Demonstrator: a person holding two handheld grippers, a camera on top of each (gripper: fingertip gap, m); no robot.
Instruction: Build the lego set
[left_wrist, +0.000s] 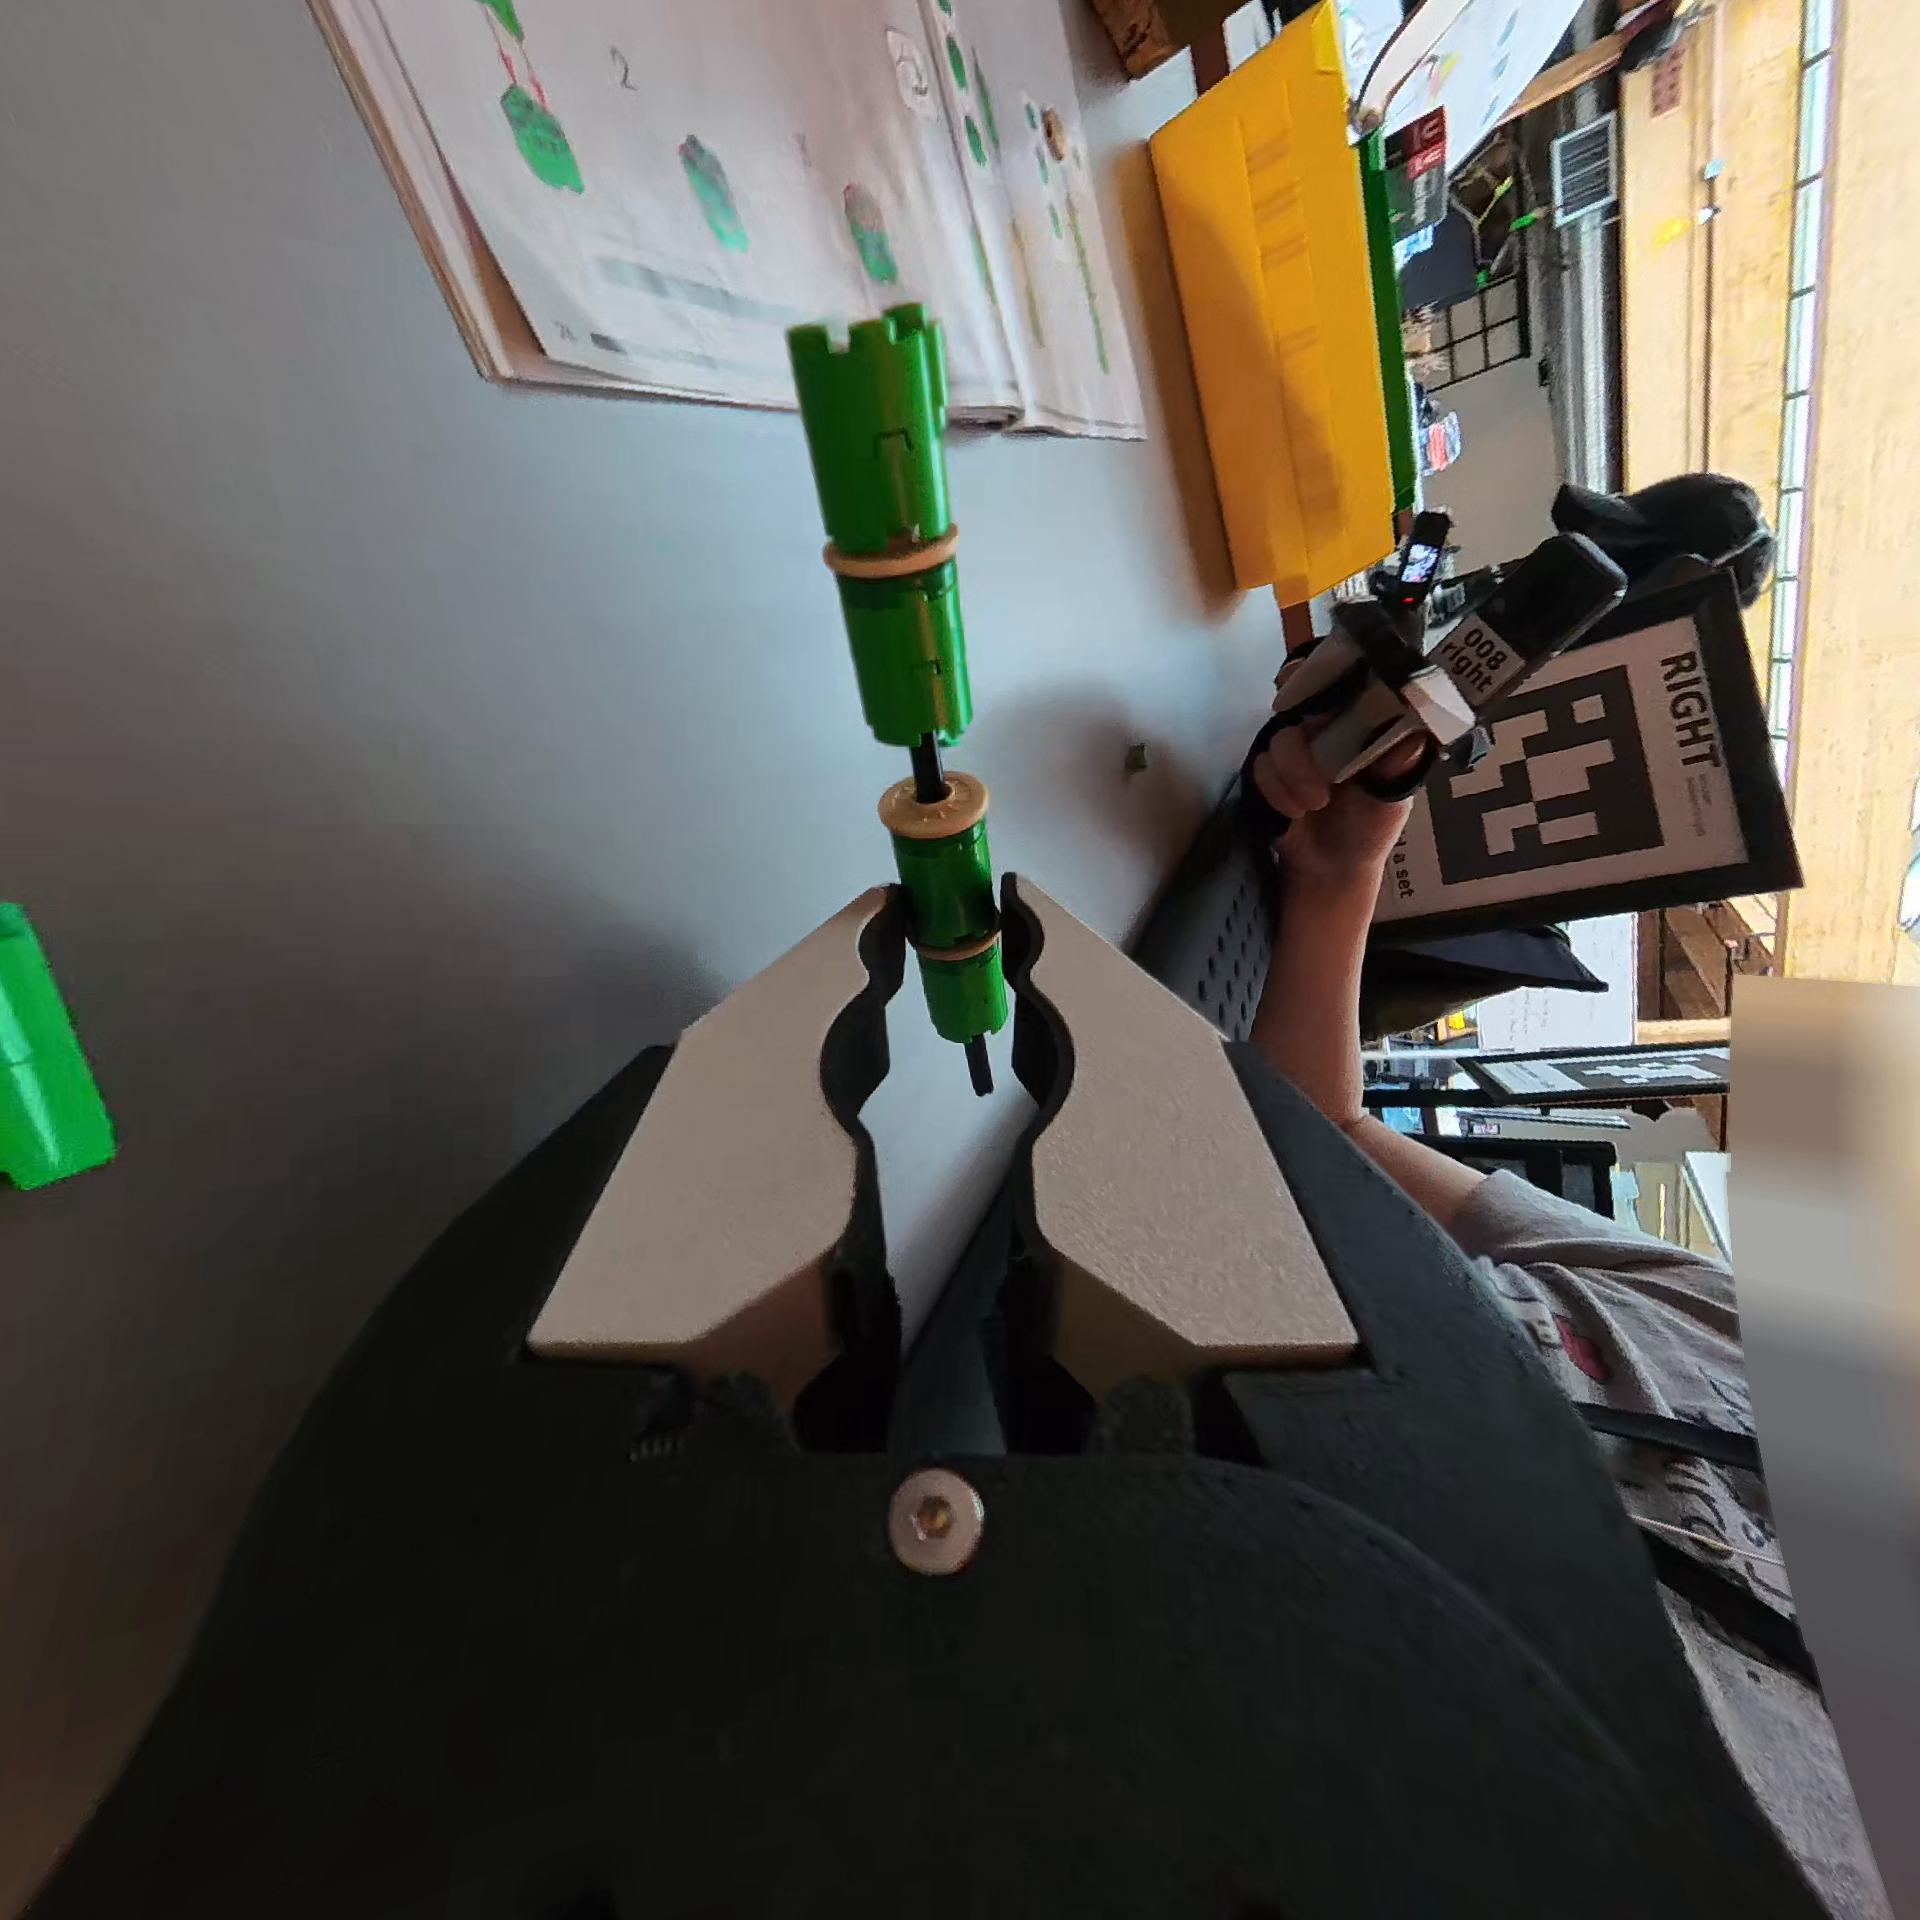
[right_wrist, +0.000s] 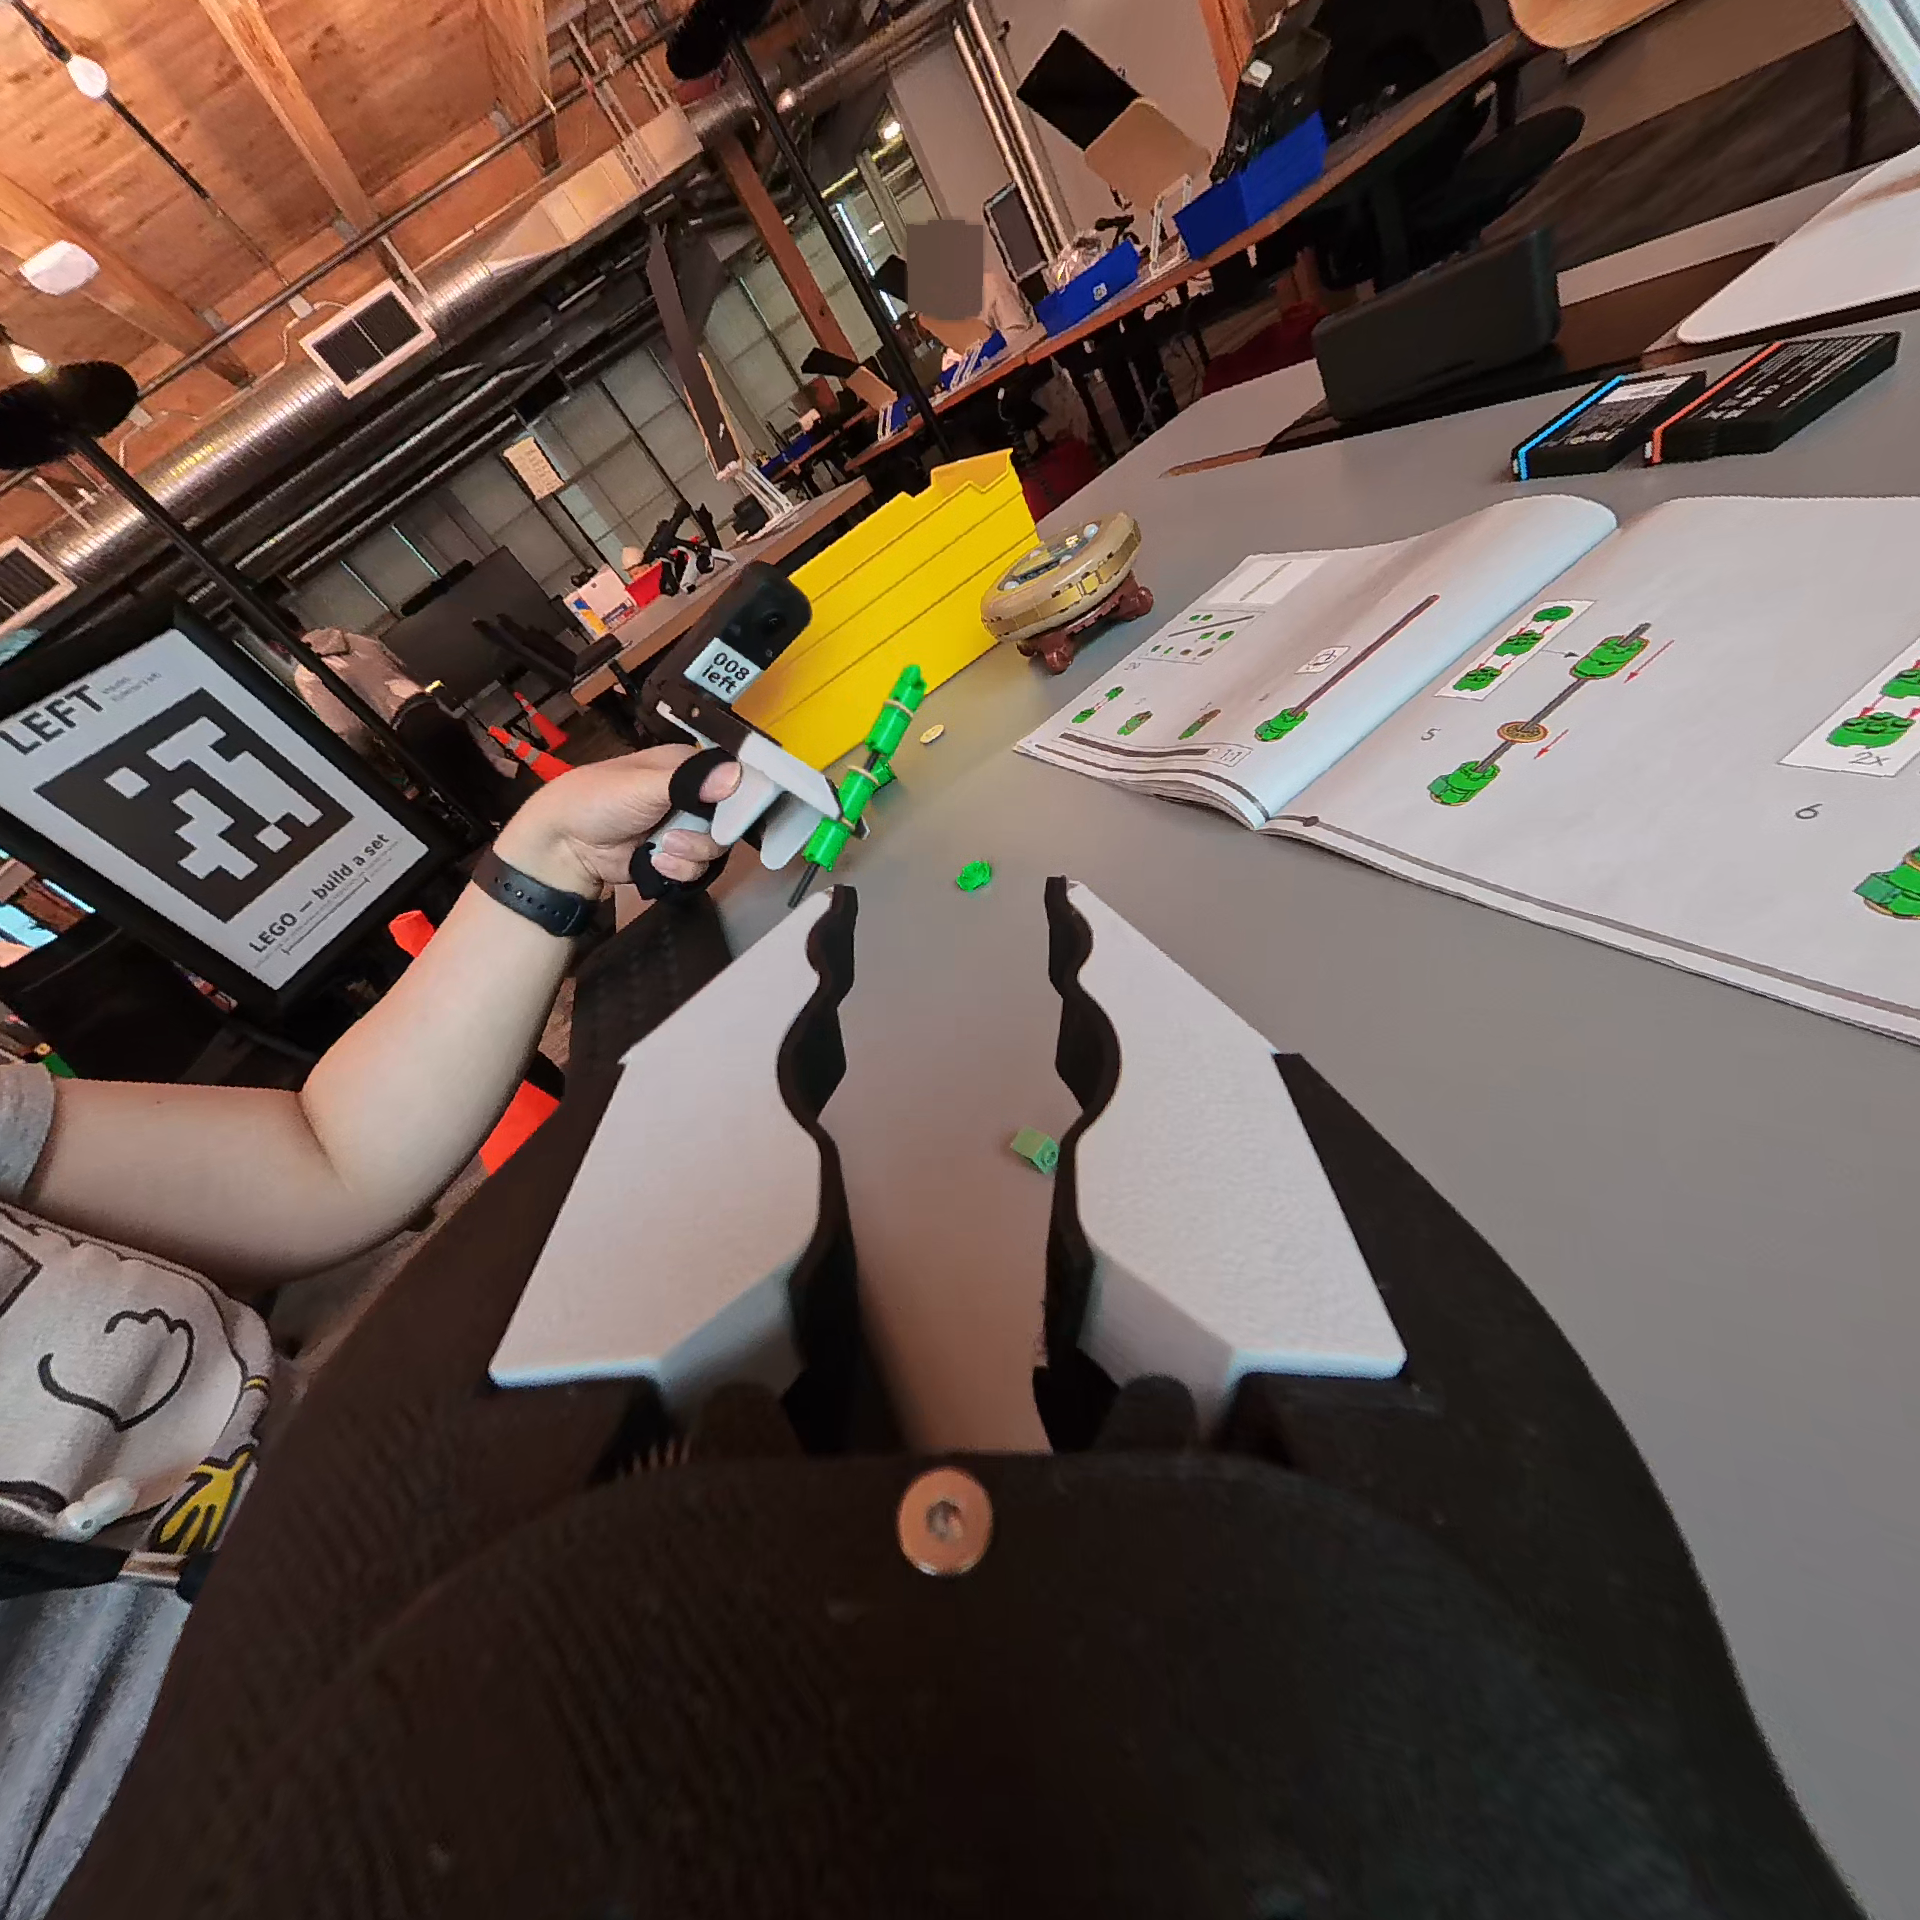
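The green stem assembly (left_wrist: 914, 665) — round green bricks and tan rings threaded on a black axle — is held in the air above the grey tabletop (left_wrist: 312, 623), pinched near its lower end by the left tongs (left_wrist: 951, 914), whose jaws press on a green segment just above a tan ring. Between the upper bricks and the tan ring below them a short stretch of bare axle shows, so the stack is judged not yet seated. The right tongs (right_wrist: 951, 899) are spread and empty, low over the tabletop; a small pale-green piece (right_wrist: 1035, 1150) lies between their fingers and a bright green round piece (right_wrist: 974, 875) lies just beyond the tips. Farther out, the open instruction booklet (right_wrist: 1558, 748) lies to the right, a yellow bin (right_wrist: 914, 603) behind, and a tan disc-shaped model (right_wrist: 1065, 582) on a brown stand beside it. The step in hand appears to be picking up the next piece: the right tongs would do well to close squarely on its sides, keeping its hole clear — and the left should keep the axle steady for threading.
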